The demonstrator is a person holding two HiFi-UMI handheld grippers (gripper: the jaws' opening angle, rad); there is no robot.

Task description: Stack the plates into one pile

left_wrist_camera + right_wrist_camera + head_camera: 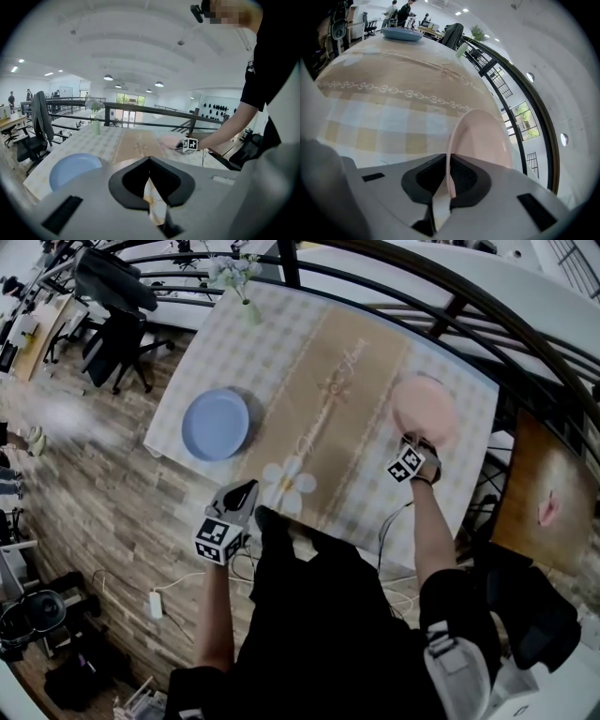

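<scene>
Counter [187,381]: checked cloth with a beige runner [361,362] down the middle. The runner carries cursive lettering, too small to read in any view. No other text; the marker cubes show only black-and-white squares.

Blue plate [216,425]: flat on the cloth left of the runner, untouched.

Pink plate [424,407]: right of the runner, well apart from the blue one.

Right hand-held gripper [412,441]: at the pink plate's near rim, right of the runner. Head view shows only that it is at the rim. Its own view shows the jaws clamped on the rim edge, plate tilted up from the cloth.

Left hand-held gripper [246,495]: just left of the runner's near end. Its own view shows the jaws narrow, tips together, nothing between them, only cloth behind.

Vase [251,310]: left of the runner's far end, with a sprig in it.
</scene>
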